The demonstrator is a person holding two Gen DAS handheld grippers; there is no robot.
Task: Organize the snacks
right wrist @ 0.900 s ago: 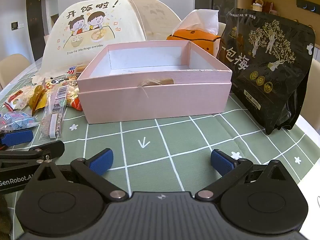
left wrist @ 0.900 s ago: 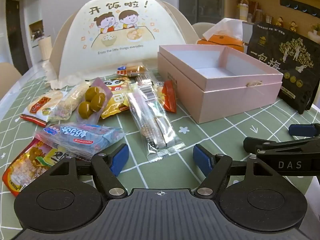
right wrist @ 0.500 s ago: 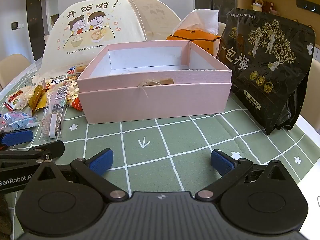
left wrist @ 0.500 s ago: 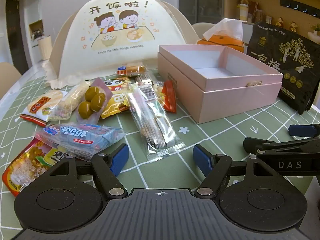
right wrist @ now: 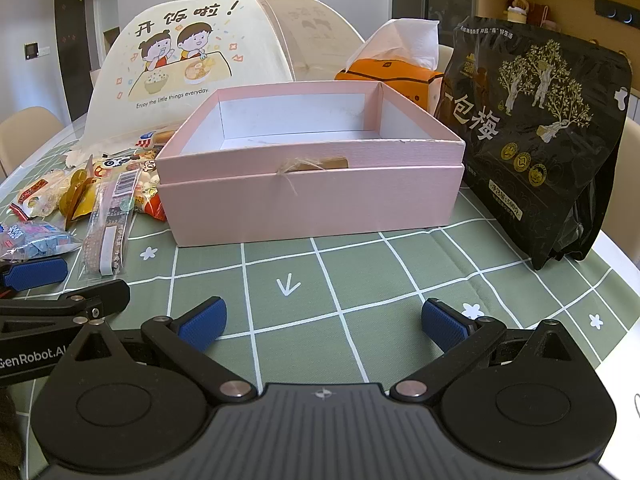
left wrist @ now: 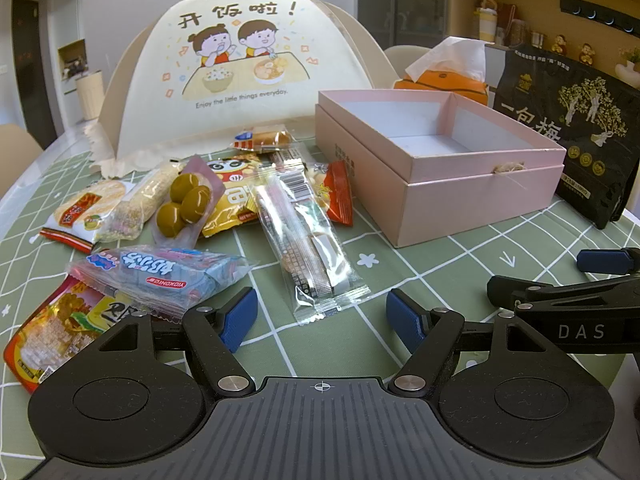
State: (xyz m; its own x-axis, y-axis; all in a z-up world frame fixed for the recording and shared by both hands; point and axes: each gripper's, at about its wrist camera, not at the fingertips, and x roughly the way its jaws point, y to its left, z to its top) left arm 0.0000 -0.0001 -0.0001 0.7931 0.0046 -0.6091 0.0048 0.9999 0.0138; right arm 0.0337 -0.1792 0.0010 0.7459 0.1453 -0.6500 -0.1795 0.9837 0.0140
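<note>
Several wrapped snacks lie in a loose pile left of an open pink box [left wrist: 476, 188] [right wrist: 312, 204], which is empty inside. Nearest my left gripper [left wrist: 322, 316] are a long clear-wrapped bar [left wrist: 304, 240] and a blue packet [left wrist: 160, 272]; farther back lie a pack of green olives [left wrist: 184, 204] and a rice cracker [left wrist: 88, 210]. The left gripper stands open just short of the clear bar, nothing between its fingers. My right gripper [right wrist: 322, 322] is open wide over bare green cloth in front of the box, holding nothing.
A domed food cover [left wrist: 240, 72] stands behind the snacks. An orange tissue box [right wrist: 388, 80] and a tall black bag [right wrist: 536, 128] stand behind and right of the pink box. The checked green tablecloth [right wrist: 360, 272] ends at the table edge on the right.
</note>
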